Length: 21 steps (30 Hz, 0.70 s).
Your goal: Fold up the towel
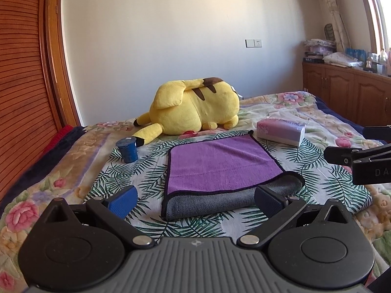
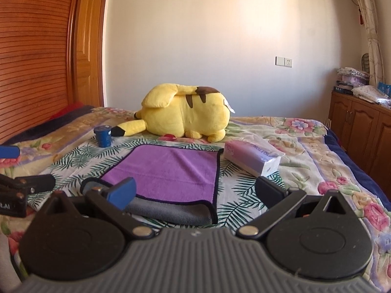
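A purple towel (image 1: 215,163) with a grey underside lies folded on a palm-leaf cloth on the bed; its grey lower layer sticks out at the near edge. It also shows in the right wrist view (image 2: 168,171). My left gripper (image 1: 195,201) is open and empty, just above the towel's near edge. My right gripper (image 2: 195,193) is open and empty, its fingers either side of the towel's near right corner. The right gripper's black frame (image 1: 361,158) shows at the right edge of the left wrist view.
A yellow plush toy (image 1: 195,107) lies behind the towel. A blue cup (image 1: 127,150) stands to the towel's left. A tissue pack (image 1: 281,130) lies at its far right corner. A wooden wardrobe (image 1: 22,85) stands left, and wooden cabinets (image 1: 342,88) right.
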### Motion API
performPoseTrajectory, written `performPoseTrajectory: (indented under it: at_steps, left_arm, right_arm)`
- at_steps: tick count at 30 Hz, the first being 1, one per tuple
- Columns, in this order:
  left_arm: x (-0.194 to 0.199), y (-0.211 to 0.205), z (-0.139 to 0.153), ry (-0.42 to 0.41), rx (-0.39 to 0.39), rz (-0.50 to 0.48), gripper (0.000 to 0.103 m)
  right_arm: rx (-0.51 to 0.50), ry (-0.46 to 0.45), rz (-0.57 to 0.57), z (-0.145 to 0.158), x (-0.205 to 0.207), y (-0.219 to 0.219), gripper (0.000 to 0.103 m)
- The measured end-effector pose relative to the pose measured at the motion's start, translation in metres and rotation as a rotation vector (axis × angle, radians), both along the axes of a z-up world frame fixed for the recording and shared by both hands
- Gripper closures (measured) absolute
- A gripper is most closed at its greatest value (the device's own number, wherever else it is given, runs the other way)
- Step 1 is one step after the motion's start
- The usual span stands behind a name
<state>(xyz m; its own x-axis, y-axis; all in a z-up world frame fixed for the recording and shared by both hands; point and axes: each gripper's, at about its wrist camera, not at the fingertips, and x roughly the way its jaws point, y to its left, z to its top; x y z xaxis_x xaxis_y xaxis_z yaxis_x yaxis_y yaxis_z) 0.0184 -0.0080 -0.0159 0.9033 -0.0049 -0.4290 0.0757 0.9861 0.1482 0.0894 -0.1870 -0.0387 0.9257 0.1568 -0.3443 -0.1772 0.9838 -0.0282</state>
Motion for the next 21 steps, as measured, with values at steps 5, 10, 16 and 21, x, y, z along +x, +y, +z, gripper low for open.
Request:
performPoseTrajectory:
  at_steps: [5, 10, 16, 21]
  left_arm:
    - [0.003, 0.0, -0.004, 0.03, -0.001, -0.004, 0.016]
    - [0.006, 0.002, -0.004, 0.049, -0.028, -0.014, 0.016]
    - [0.014, 0.0, -0.006, 0.069, -0.017, -0.015, 0.016]
    - [0.022, 0.0, -0.006, 0.067, -0.007, -0.02, 0.016]
  right_arm:
    - [-0.01, 0.021, 0.007, -0.003, 0.007, 0.001, 0.0]
    - [-0.021, 0.039, 0.015, -0.006, 0.014, 0.002, 0.001]
    - [-0.03, 0.073, 0.034, -0.008, 0.025, 0.004, 0.008]
    - [-0.02, 0.091, 0.046, -0.009, 0.032, 0.002, 0.008]
